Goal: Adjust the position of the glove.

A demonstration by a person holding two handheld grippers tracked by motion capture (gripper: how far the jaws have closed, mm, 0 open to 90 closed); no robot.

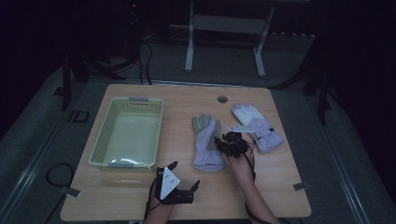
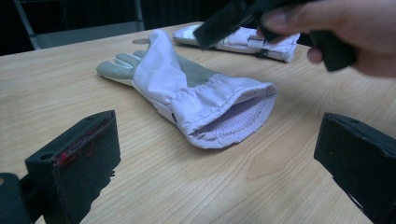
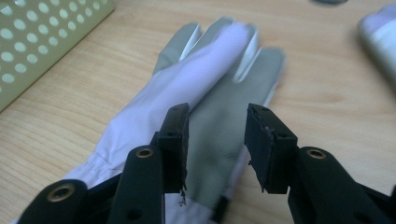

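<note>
Gloves, 2 of them, lie on the wooden table (image 1: 280,186) right of the green basket (image 1: 127,135). Nearest, the left gripper (image 1: 184,179) rests below the basket's right corner, jaws spread wide with nothing between. Farther, the right gripper (image 3: 215,140) hovers over the near glove (image 1: 207,140), jaws parted, empty. Beyond lies the far glove (image 1: 258,126), apart from the first.

A wooden table (image 3: 327,93) spreads beneath the jaws of the right gripper (image 3: 217,112). Well beyond them, slightly right, sits a blurred round thing (image 3: 329,1), probably a grommet. A white frame (image 1: 224,23) stands farther off.
</note>
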